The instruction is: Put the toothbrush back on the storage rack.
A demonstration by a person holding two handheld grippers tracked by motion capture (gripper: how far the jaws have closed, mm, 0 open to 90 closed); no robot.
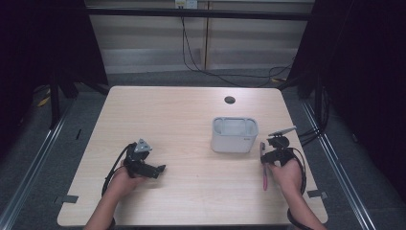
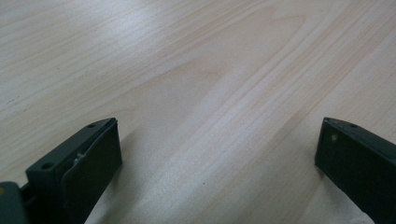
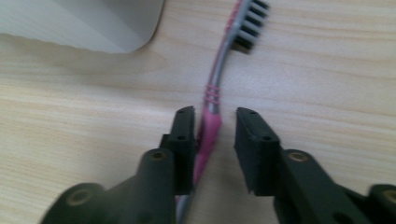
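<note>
A pink and grey toothbrush (image 1: 264, 172) lies flat on the wooden table (image 1: 191, 115), right of centre, with its dark bristle head (image 3: 250, 25) pointing toward the white container (image 1: 234, 136). My right gripper (image 1: 267, 157) is low over its handle. In the right gripper view the pink handle (image 3: 210, 126) sits between the jaws of the right gripper (image 3: 214, 114), against the left pad, with a clear gap to the right pad, so the gripper is open. My left gripper (image 1: 160, 168) rests at the table's left front. In its own view the left gripper (image 2: 219, 126) is wide open over bare wood.
The white container (image 3: 93, 23) stands just beyond the toothbrush head, open at the top. A round cable hole (image 1: 230, 99) is in the table near its far edge. Cables trail from both grippers, and dark curtains and floor rails flank the table.
</note>
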